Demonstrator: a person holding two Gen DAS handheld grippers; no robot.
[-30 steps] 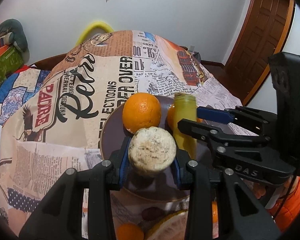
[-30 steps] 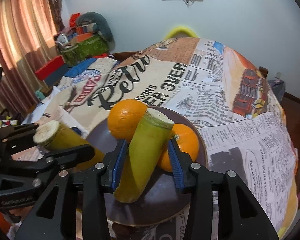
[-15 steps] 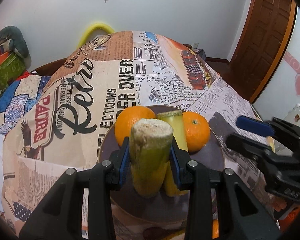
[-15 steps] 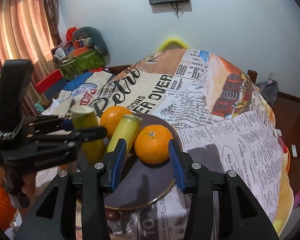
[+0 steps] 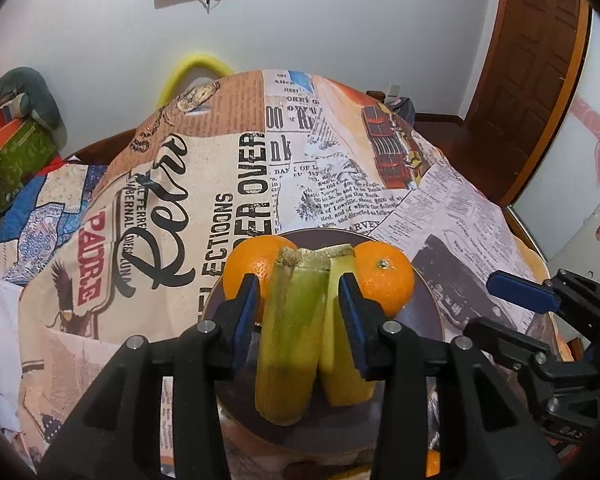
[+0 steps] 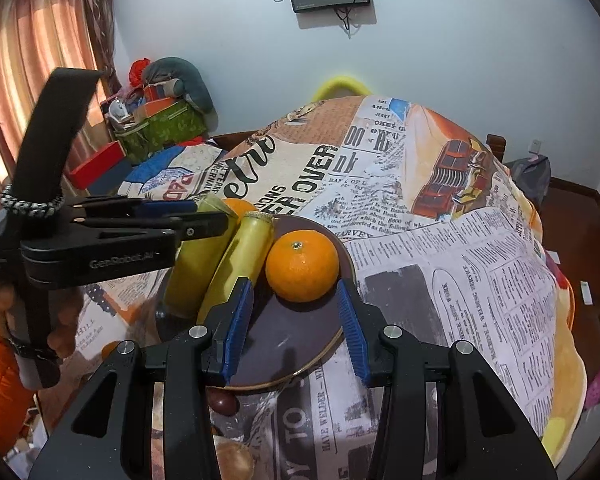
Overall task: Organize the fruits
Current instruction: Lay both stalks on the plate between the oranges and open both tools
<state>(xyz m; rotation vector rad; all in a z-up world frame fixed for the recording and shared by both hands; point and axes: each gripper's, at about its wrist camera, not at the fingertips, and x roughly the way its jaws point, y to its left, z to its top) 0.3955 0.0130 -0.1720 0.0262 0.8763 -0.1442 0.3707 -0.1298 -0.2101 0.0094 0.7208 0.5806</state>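
Observation:
A dark round plate [image 5: 428,312] [image 6: 300,344] sits on the newspaper-print cloth. On it lie two oranges [image 5: 384,278] [image 5: 248,264] and two yellow-green cane pieces [image 5: 292,344] [image 5: 340,360] side by side. In the right wrist view the near orange [image 6: 302,266] sits right of the cane pieces [image 6: 240,256] [image 6: 196,268]. My left gripper [image 5: 298,312] is open, its pads either side of both cane pieces. My right gripper [image 6: 296,320] is open and empty, pulled back over the plate's near edge; it also shows in the left wrist view [image 5: 540,320].
The table is draped in the newspaper-print cloth [image 5: 220,184]. A small dark fruit [image 6: 224,404] and other fruit lie near the plate's front edge. A wooden door [image 5: 540,64] is at the right, boxes and clutter [image 6: 156,120] at the back left.
My left gripper laid its cane piece down on the plate beside the other and opened. My right gripper, which released its cane piece earlier, drew further back from the plate.

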